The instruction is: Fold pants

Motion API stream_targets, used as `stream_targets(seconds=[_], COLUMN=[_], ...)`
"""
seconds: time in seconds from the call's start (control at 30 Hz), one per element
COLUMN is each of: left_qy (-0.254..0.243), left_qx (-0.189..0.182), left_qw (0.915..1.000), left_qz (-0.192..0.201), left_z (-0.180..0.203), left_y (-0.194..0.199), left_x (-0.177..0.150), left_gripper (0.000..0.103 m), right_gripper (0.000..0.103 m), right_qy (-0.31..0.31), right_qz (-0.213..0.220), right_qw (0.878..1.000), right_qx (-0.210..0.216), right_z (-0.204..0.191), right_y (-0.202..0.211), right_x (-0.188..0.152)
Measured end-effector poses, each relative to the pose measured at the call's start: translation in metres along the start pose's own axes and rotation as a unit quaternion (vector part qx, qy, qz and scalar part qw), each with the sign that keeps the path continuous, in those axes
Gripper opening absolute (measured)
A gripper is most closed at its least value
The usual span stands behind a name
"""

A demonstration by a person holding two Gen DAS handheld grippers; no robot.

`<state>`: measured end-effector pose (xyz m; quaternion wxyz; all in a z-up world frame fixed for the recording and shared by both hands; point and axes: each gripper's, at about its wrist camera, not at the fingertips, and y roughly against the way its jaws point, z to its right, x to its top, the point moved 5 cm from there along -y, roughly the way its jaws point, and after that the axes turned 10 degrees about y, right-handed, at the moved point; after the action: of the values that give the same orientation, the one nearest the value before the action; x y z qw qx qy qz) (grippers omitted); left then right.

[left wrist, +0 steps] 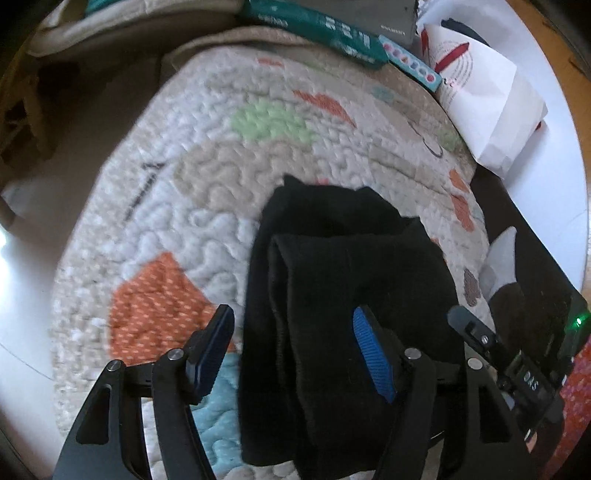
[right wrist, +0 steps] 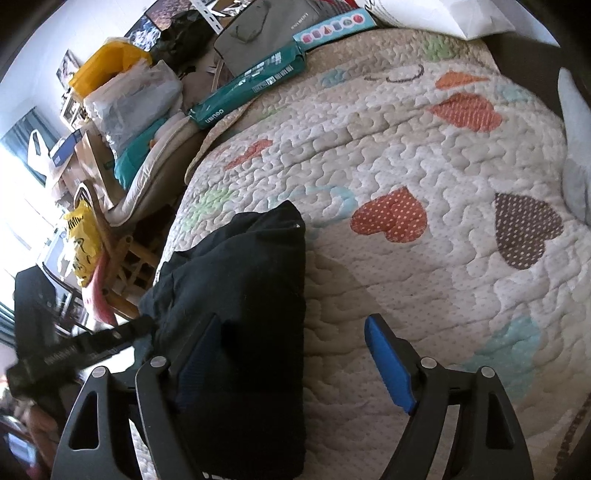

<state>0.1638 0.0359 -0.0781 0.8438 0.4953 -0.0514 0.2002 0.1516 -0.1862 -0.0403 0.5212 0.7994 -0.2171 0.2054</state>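
The black pants [left wrist: 332,288] lie folded into a compact stack on the quilted bedspread [left wrist: 221,177]. My left gripper [left wrist: 295,354] is open just above the stack's near end, its blue pads on either side of the left edge, holding nothing. In the right wrist view the pants [right wrist: 251,295] lie at lower left on the bedspread [right wrist: 424,166]. My right gripper [right wrist: 295,362] is open and empty over the pants' right edge, its left finger above the cloth. The other gripper [right wrist: 66,354] shows at the far left, and the right one [left wrist: 509,354] shows at the right in the left wrist view.
A teal packet [right wrist: 247,88], a grey bag [right wrist: 266,29] and a toy box [right wrist: 332,26] sit at the bed's far end. White paper bag [left wrist: 491,110] lies at right. Cluttered bags and a wooden chair [right wrist: 122,266] stand beside the bed's left edge.
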Motion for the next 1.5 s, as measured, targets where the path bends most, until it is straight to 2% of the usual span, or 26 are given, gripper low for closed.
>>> stream_targets(seconds=[0.1,0.23,0.33,0.37,0.4,0.43,0.47,0.53,0.67,0.77,0.97,1.13,1.33,1.5], left_qy=[0.019,-0.002,-0.026,-0.032,-0.042,-0.050,-0.051,-0.054,-0.049,-0.049,-0.026,-0.004,-0.006,-0.030], left_qx=[-0.032,-0.048,-0.039,-0.037,-0.035,-0.034,-0.038,-0.045,-0.040,-0.051,-0.075,-0.088,-0.077,-0.040], left_qw=[0.9989,0.9984,0.9986,0.9985,0.9982,0.9978,0.9975,0.9972,0.9978,0.9974,0.9967,0.9959,0.9966,0.9982], left_qz=[-0.027,-0.031,-0.025,-0.024,-0.023,-0.028,-0.031,-0.026,-0.019,-0.015,-0.020,-0.017,-0.029,-0.035], left_z=[-0.002,0.009,0.017,0.019,0.020,0.023,0.026,0.027,0.035,0.035,0.054,0.076,0.101,0.115], left_y=[-0.012,-0.021,-0.024,-0.024,-0.023,-0.023,-0.022,-0.017,-0.015,-0.004,-0.006,-0.017,-0.053,-0.085], left_x=[0.000,0.001,0.001,0.001,0.002,0.002,0.002,0.003,0.002,-0.003,-0.001,0.018,0.034,0.038], left_gripper=[0.078,0.093,0.094,0.086,0.074,0.055,0.047,0.038,0.037,0.035,0.034,0.034,0.034,0.036], right_gripper=[0.085,0.085,0.085,0.086,0.086,0.086,0.086,0.077,0.051,0.043,0.041,0.041,0.041,0.041], right_qy=[-0.020,-0.037,-0.046,-0.055,-0.061,-0.065,-0.066,-0.061,-0.014,-0.007,0.028,0.065,0.059,0.025], right_qz=[-0.011,-0.027,-0.040,-0.044,-0.043,-0.040,-0.042,-0.052,-0.061,-0.067,-0.061,-0.053,-0.034,-0.038], right_qw=[1.000,0.997,0.996,0.994,0.994,0.993,0.993,0.992,0.994,0.994,0.996,0.996,0.998,0.999], right_qx=[0.020,0.056,0.071,0.079,0.084,0.086,0.087,0.101,0.087,0.088,0.066,0.044,0.011,-0.001], right_z=[0.003,0.002,0.001,0.002,0.001,0.000,-0.002,-0.010,-0.028,-0.030,-0.030,-0.022,0.010,0.047], right_y=[-0.009,-0.023,-0.038,-0.043,-0.046,-0.049,-0.050,-0.052,-0.046,-0.039,-0.019,-0.001,-0.004,-0.017], right_x=[0.004,0.012,0.015,0.015,0.015,0.017,0.018,0.019,0.024,0.029,0.046,0.069,0.092,0.092])
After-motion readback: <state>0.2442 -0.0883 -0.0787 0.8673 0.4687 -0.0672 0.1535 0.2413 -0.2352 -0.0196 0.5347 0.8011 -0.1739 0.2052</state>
